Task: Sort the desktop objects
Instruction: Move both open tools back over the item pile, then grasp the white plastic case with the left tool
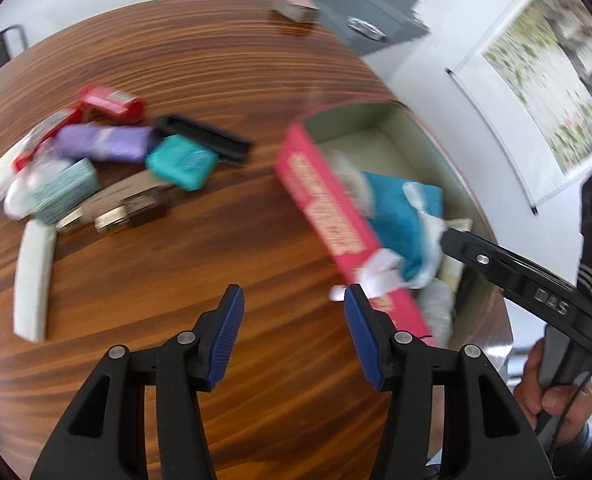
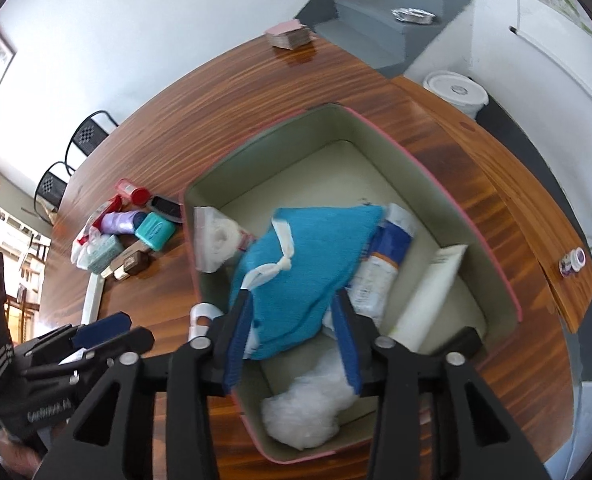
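A pink box (image 2: 480,236) with a pale inside stands on the wooden table and holds a blue cloth pouch (image 2: 308,256) with white ties, white tubes (image 2: 428,292), a bag of cotton (image 2: 212,240) and a white plastic wad (image 2: 308,408). My right gripper (image 2: 292,300) hangs over the box with its open jaws either side of the pouch's lower end. My left gripper (image 1: 292,296) is open and empty above bare table, left of the box (image 1: 328,208). A pile of small items lies further left: a teal case (image 1: 182,162), a purple pack (image 1: 104,142), a red container (image 1: 112,102).
A white strip (image 1: 32,280) lies at the pile's near side. A pink-topped stack of cards (image 2: 288,34) sits at the table's far edge. A wooden shelf (image 2: 528,208) with a small jar (image 2: 572,262) runs right of the box. Grey stairs and a white bucket (image 2: 456,92) stand beyond.
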The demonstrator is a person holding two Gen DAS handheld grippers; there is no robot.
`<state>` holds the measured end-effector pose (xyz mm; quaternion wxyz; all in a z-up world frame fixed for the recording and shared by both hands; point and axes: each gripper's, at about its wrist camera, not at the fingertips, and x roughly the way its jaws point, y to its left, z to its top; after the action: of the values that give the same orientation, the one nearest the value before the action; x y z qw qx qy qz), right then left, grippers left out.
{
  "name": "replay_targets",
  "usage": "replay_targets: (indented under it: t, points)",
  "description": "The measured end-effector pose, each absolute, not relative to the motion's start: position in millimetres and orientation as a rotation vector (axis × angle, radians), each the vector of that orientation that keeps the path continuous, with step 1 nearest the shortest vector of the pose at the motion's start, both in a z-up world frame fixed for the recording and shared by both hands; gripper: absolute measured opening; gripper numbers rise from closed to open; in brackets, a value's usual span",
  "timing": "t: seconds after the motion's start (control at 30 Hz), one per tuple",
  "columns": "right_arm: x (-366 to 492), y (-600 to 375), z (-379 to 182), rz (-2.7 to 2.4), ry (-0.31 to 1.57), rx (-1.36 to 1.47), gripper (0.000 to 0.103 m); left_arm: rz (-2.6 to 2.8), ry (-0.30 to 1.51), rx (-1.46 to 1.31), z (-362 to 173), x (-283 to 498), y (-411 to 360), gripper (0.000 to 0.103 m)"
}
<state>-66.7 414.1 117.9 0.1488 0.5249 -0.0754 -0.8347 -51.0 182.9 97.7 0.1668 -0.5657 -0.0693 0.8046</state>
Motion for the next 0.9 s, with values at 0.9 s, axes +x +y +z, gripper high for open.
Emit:
replay_targets:
  t: [0.9]
  points:
    - [-51, 288, 112, -2.205, -0.044, 1.462, 0.078, 2.576, -0.38, -1.806, 70, -54, 3, 0.056]
